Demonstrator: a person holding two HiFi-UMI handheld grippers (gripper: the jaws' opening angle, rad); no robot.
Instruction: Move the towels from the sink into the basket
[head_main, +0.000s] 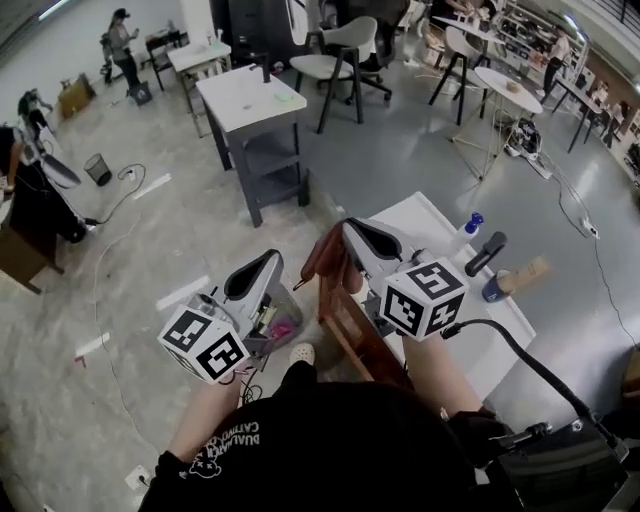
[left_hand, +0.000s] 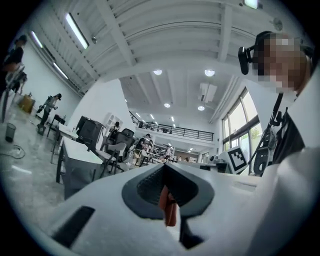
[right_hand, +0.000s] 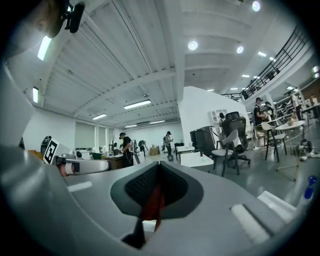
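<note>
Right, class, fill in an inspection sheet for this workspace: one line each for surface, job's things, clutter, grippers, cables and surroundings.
Surface: white table at the right, over a grey floor.
Job's things: one red-brown towel held up in the air; no sink seen; a box with something pink in it under the left gripper, maybe the basket.
Clutter: bottle, black tool, blue cup and wood block on the table.
Grippers: left gripper and right gripper are both shut on the towel.
Cables: black cable from the right gripper; loose cord on the floor.
Surroundings: grey bench, chairs, people far off.
</note>
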